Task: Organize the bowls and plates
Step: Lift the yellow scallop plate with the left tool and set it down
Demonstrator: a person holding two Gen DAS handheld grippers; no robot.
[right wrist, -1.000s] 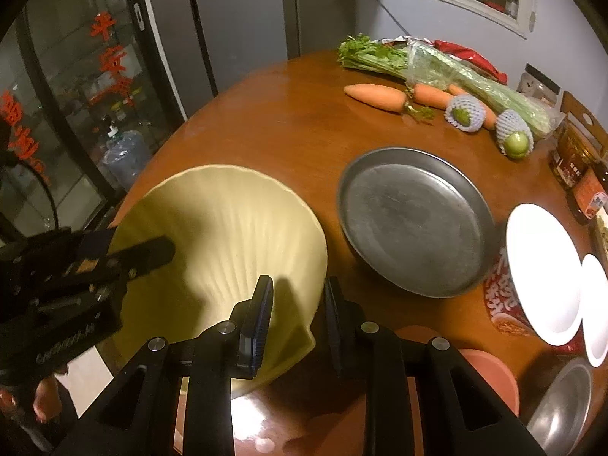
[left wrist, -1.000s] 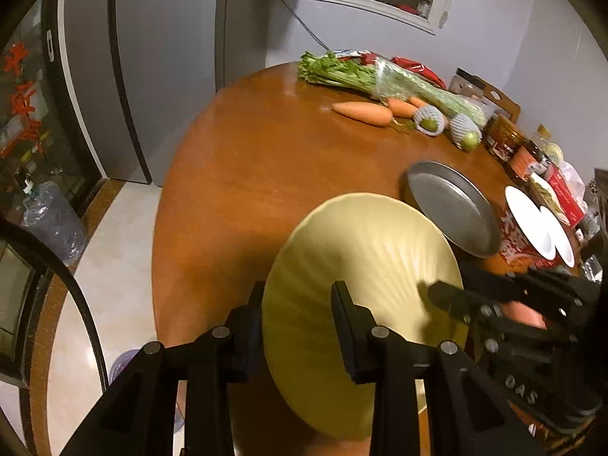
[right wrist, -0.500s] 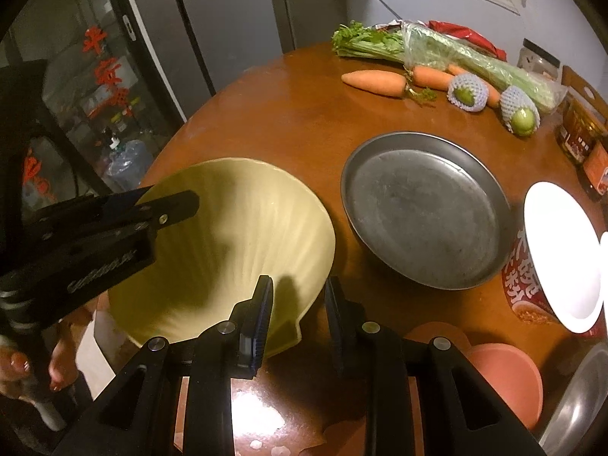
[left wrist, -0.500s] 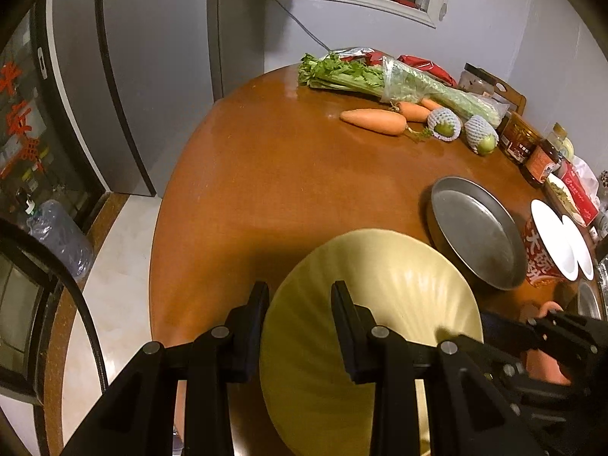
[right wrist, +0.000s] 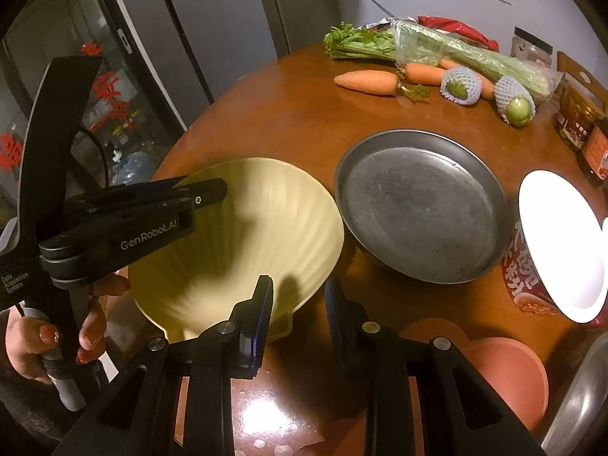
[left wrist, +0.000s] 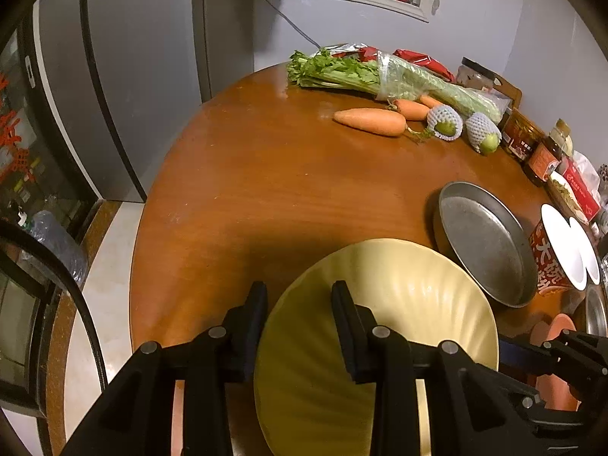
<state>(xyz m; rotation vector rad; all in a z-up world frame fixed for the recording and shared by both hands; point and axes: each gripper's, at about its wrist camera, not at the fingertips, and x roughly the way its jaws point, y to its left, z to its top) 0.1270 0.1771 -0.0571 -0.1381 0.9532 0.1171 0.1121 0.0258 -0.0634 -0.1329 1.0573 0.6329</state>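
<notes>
Round wooden table (left wrist: pixel 266 190): yellow plate (left wrist: pixel 380 323) clamped at its rim by left gripper (left wrist: pixel 298 300); right gripper (right wrist: pixel 298 296) narrow, pinching opposite rim.

1. The shell-shaped plate (right wrist: pixel 243 235) sat at the near left edge of the round table (left wrist: pixel 266 174).
2. Just right of it lay the metal pan (right wrist: pixel 418 209).
3. Further right stood a white bowl (right wrist: pixel 562 243), apparently atop an instant-noodle cup (right wrist: pixel 520 281).
4. Carrots (right wrist: pixel 366 81) and celery (right wrist: pixel 456 51) lay along the far edge.
</notes>
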